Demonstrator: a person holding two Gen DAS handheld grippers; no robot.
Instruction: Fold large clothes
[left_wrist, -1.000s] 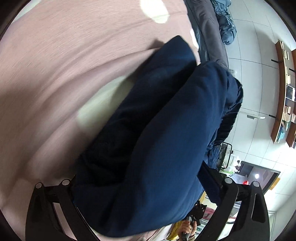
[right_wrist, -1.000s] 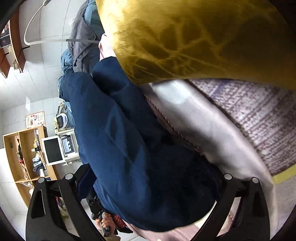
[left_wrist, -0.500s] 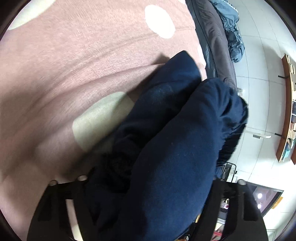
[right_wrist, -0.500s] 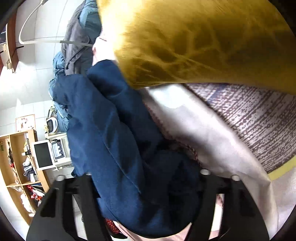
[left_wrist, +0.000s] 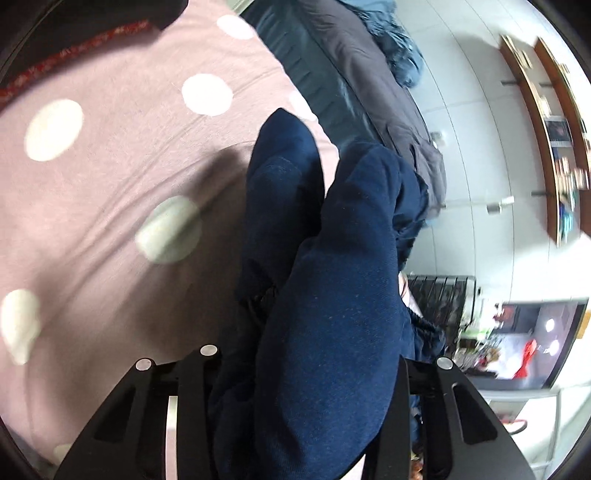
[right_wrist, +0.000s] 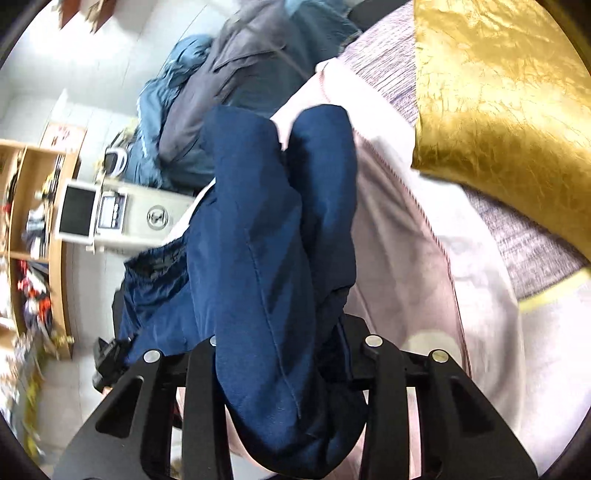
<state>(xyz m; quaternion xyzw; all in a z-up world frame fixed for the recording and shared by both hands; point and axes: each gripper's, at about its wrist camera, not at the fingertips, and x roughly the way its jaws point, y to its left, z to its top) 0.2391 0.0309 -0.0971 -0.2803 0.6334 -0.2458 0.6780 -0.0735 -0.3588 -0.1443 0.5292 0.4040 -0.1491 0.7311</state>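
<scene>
Left gripper (left_wrist: 303, 417): fingers were closing, grasping navy garment (left_wrist: 332, 295).
Right gripper (right_wrist: 291, 410): closing, same garment bunched between.
Bedspread (left_wrist: 110, 184): pink, dotted.

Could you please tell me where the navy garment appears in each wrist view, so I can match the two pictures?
Left wrist: navy garment fills lower centre, bunched in the closing left claw.
Right wrist: it runs down the centre into the closing right claw.
Shared landmark: the grey jacket lying beyond.
</scene>
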